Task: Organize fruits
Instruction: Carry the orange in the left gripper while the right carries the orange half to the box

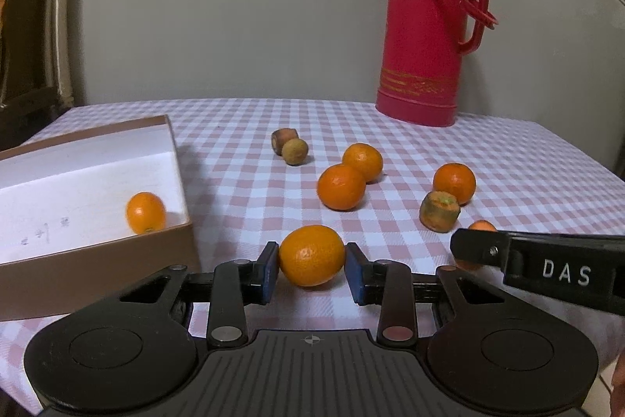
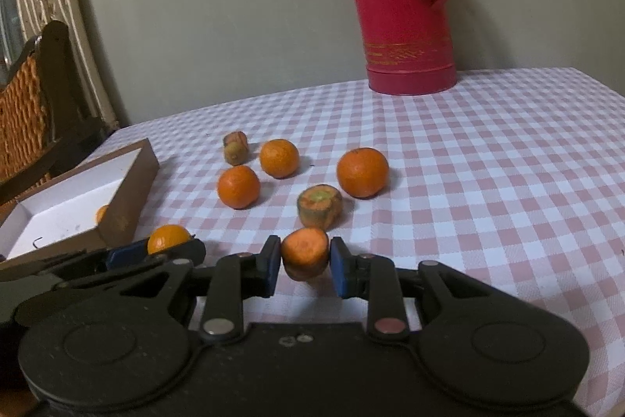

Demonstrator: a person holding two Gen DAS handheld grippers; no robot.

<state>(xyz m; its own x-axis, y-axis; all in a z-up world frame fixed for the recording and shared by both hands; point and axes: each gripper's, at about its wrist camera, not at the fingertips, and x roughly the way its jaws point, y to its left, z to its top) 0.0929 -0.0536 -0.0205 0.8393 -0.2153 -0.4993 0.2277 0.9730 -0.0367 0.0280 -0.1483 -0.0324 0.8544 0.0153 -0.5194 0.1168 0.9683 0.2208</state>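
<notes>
From the left wrist, our left gripper (image 1: pixel 311 266) clamps a round orange tangerine (image 1: pixel 311 255) beside the brown cardboard box with a white inside (image 1: pixel 78 167), where another small tangerine (image 1: pixel 145 212) lies. From the right wrist, our right gripper (image 2: pixel 305 262) pinches an orange carrot stub (image 2: pixel 305 253) above the pink checked tablecloth (image 2: pixel 488 182).

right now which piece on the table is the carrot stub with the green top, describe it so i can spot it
Start at the tall red thermos at the back of the checked tablecloth and come toward the camera. Past the round orange sits a short carrot stub, standing on end. Unlike the smooth oranges, it is dull, with a greenish cut top.
</notes>
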